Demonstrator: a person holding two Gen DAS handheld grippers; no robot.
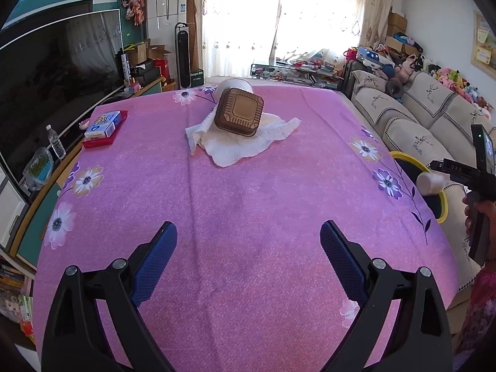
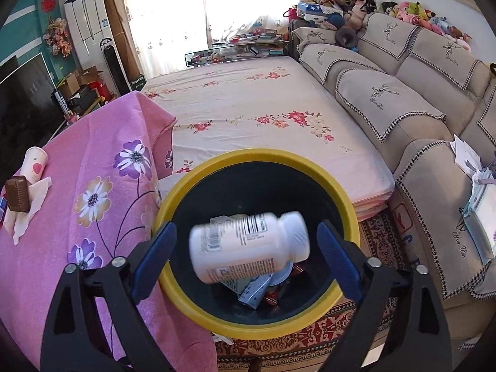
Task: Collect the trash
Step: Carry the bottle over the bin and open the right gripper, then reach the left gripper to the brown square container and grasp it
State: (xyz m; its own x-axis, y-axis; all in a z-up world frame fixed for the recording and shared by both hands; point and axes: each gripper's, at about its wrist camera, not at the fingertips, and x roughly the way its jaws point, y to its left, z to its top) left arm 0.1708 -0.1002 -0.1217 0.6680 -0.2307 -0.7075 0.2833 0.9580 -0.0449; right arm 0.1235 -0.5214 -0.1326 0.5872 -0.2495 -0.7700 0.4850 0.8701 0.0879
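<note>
Right gripper (image 2: 246,241) fingers wide, white bottle (image 2: 248,246) loose between them over yellow-rimmed bin (image 2: 173,291); left gripper (image 1: 248,241) fingers wide, empty.

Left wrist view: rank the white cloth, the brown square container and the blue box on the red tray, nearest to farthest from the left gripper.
From the left gripper:
1. White cloth, straight ahead.
2. Brown square container, tilted on the cloth.
3. Blue box, far left on the red tray; close to the container's range.

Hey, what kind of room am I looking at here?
Most likely a home living room: a sofa with plush toys along its back, a big TV on the opposite wall, and a table under a pink floral cloth with a yellow-rimmed trash bin beside it.
</note>
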